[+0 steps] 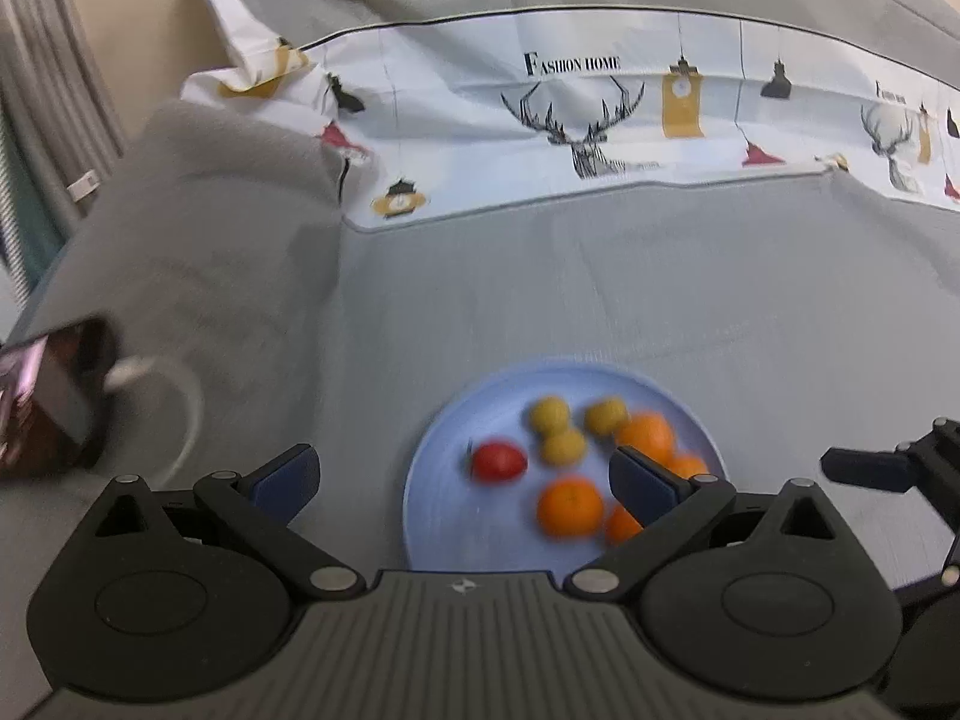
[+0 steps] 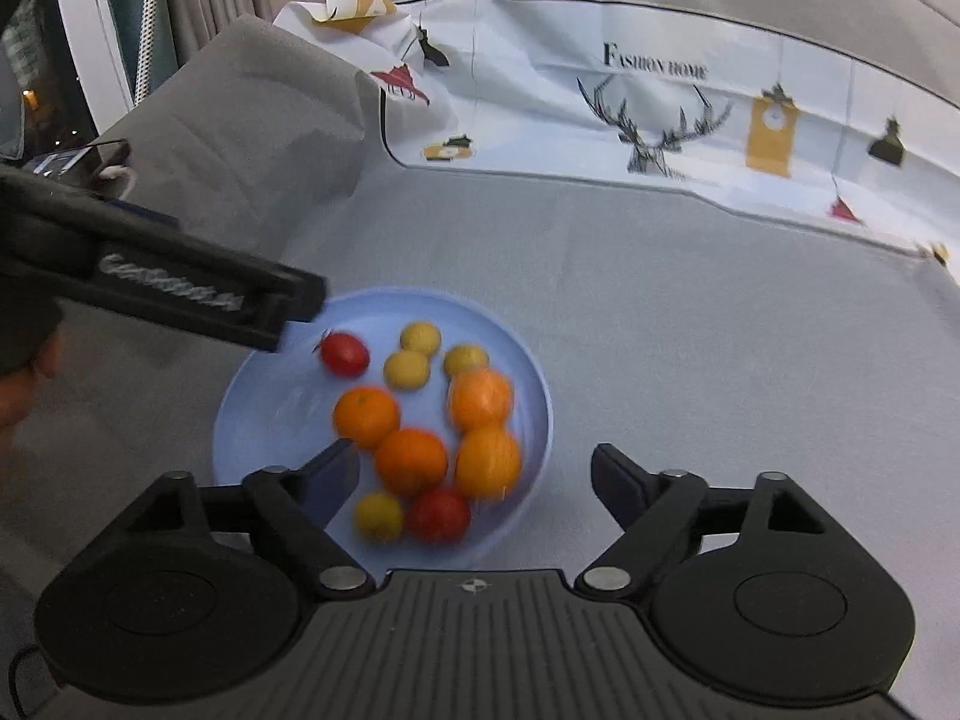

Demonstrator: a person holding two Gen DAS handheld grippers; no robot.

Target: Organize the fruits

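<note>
A pale blue plate (image 1: 480, 408) (image 2: 282, 396) lies on grey fabric and holds the fruit. On it are several oranges (image 2: 366, 417), several small yellow fruits (image 2: 407, 369) and two red tomatoes (image 2: 344, 353) (image 2: 440, 514). My left gripper (image 1: 462, 477) is open above the plate's near left side, with one tomato (image 1: 498, 461) showing between its fingers, untouched. My right gripper (image 2: 477, 465) is open over the plate's near edge; the pads press on nothing. The left gripper's black finger (image 2: 180, 288) reaches over the plate's far left rim. The right gripper's finger (image 1: 870, 468) shows at the right edge.
Grey fabric (image 2: 690, 330) covers the surface all round the plate. A white cloth printed with deer and lamps (image 1: 576, 114) lies folded behind it. At the left sit a dark box (image 1: 60, 408) and a white cable loop (image 1: 186, 414). A person's hand (image 2: 24, 384) holds the left gripper.
</note>
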